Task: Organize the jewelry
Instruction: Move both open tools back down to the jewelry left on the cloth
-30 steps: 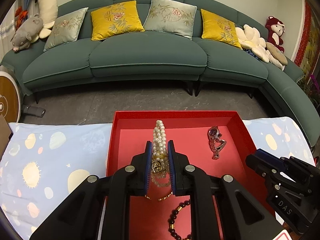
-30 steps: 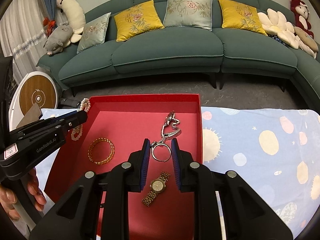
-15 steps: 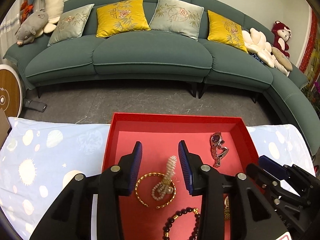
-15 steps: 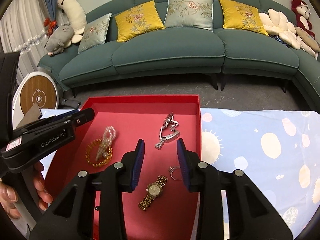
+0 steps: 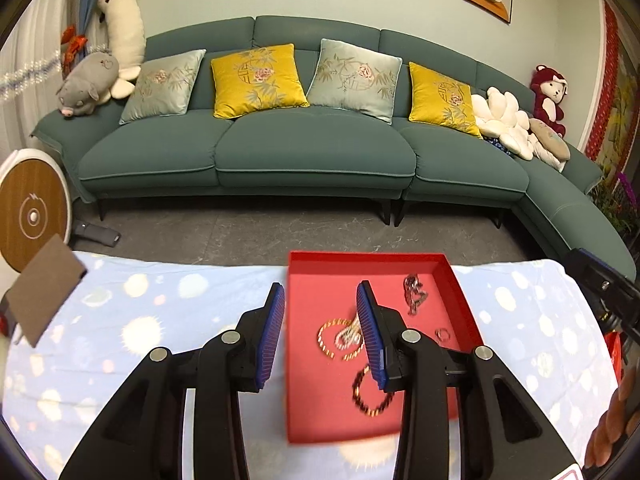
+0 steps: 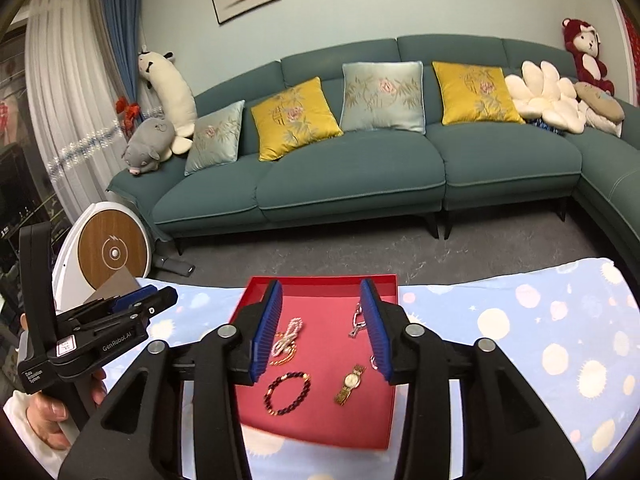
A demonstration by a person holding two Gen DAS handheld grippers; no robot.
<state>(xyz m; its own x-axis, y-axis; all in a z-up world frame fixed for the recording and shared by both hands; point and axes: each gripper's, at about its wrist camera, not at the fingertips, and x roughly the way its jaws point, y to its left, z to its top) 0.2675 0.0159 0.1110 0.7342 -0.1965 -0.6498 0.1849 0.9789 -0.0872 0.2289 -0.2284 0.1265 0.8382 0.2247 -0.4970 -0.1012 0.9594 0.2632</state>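
- The left gripper (image 5: 320,332) is hanging wide open over the left wall of the shallow red cardboard tray (image 6: 260,286), holding nothing.
- The right gripper (image 6: 320,332) is also spread wide open above the tray, with nothing between its blue ribbed pads (image 6: 267,332).
- The tray is sitting on the worktop, on a pale blue cloth with sun and planet spots (image 6: 540,320).
- Inside the tray, the white pearl bracelet (image 6: 289,338) is lying on top of the thin gold bangle (image 6: 285,358).
- The dark bead bracelet (image 6: 289,394) is lying nearer the front, with the gold wristwatch (image 6: 349,385) just beside it.
- The silver chain watch (image 6: 357,322) is lying toward the back, and the small silver ring (image 5: 442,334) is lying near the right wall.
- The pearls and the bangle could get tangled, so picking one may drag the other along.
- The ring is tiny, so it could slip out of a pinch.
- A gripper could bump the tray wall and slide the tray on the soft cloth.
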